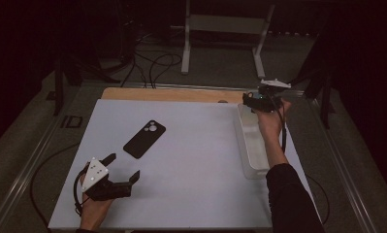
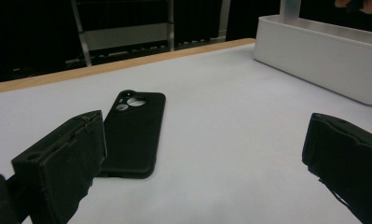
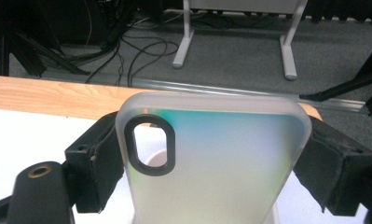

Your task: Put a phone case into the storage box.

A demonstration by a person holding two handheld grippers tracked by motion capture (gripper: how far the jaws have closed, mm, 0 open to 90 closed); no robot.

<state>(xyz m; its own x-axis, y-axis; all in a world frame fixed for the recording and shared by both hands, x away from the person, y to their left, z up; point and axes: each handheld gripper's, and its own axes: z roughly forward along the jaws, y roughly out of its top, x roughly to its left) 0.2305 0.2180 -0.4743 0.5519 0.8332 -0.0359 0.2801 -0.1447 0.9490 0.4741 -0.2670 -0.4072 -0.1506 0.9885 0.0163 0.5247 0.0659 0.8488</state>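
The translucent frosted phone case with an oval camera cut-out (image 3: 211,163) is clamped by its 2 long edges between the jaws of the right gripper (image 3: 211,172). In the high view the right gripper (image 1: 259,101) is held above the far end of the white rectangular plastic bin (image 1: 244,145), which stands along the right edge of the white table mat (image 1: 191,160). The bin interior is partly hidden by the forearm; no contents can be made out.

The right gripper view shows the case's iridescent green-blue tint, which the high view cannot resolve.

The black soft phone case with round camera openings (image 1: 144,139) lies flat on the mat, left of centre, well apart from the bin. The left gripper (image 1: 122,169) rests near it, jaws spread wide and holding nothing. The left gripper view places the black case (image 2: 134,133) just beside 1 jaw, apparently not touching.
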